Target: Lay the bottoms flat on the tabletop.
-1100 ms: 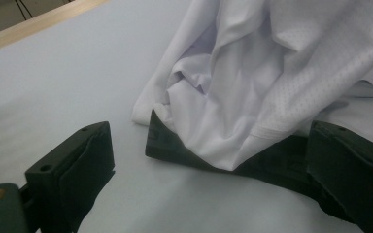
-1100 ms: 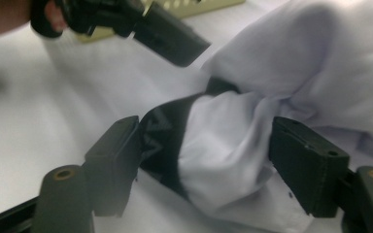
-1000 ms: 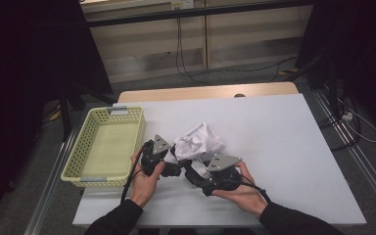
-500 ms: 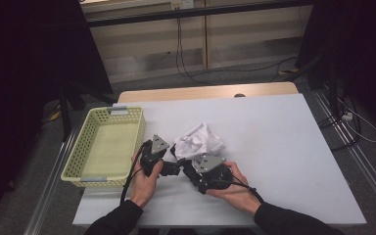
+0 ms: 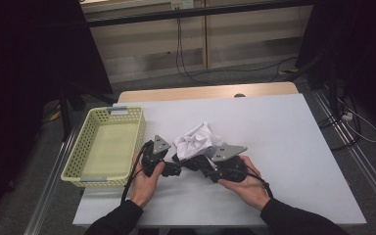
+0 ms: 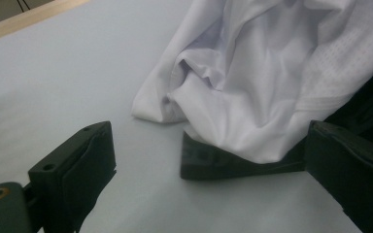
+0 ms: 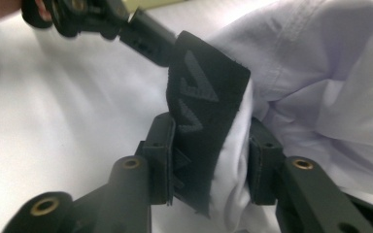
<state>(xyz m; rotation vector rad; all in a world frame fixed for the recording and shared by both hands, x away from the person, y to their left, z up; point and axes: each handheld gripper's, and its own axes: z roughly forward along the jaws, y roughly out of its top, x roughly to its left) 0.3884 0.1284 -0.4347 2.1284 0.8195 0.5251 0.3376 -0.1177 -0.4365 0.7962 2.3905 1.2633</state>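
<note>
While right claw [image 7: 209, 160] clamps white garment [image 7: 320, 73], black band hides its edge; left claw [image 6: 213, 160] gapes, released.

Basket [image 5: 105, 147] walls off the table's [image 5: 284, 147] left; its right lies open.

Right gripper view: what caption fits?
Right tongs pinch a crumpled white cloth garment at its black patterned band.

White garment [image 5: 197, 141]: thin fabric, crumpled into a loose heap, resting on the white table surface near the centre of the high view. A black band with a tonal chevron pattern [image 7: 201, 111] runs along one edge, standing upright at centre frame in the right gripper view. A dotted mesh panel [image 6: 340, 63] shows at right.
</note>
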